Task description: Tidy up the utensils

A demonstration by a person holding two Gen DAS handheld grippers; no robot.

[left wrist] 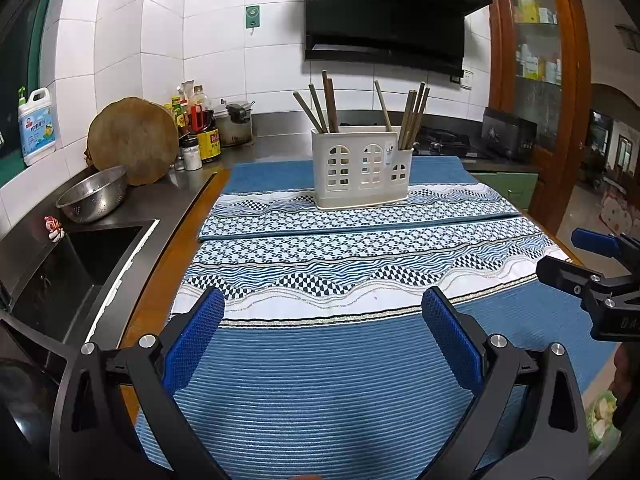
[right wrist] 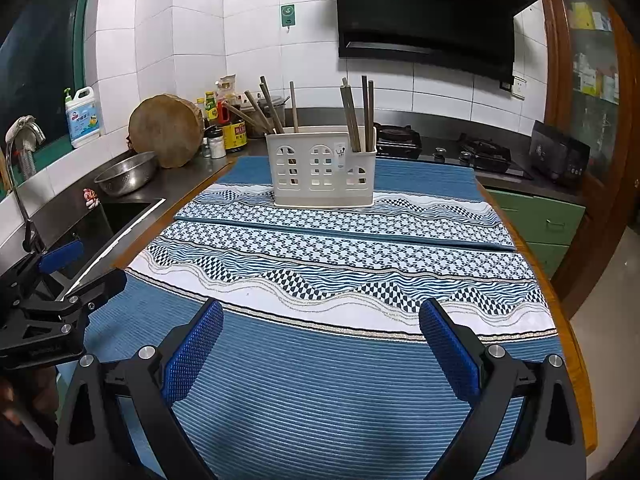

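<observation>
Two grippers, left (left wrist: 322, 336) and right (right wrist: 320, 336), both spread wide above blue mats (left wrist: 320, 360); chopsticks (left wrist: 324, 100) upright in white holder (left wrist: 360, 168) beyond.

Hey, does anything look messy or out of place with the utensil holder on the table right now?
The chopsticks in the white holder lean at different angles, scattered across its compartments rather than bundled. Nothing looks spilled or damaged.
</observation>
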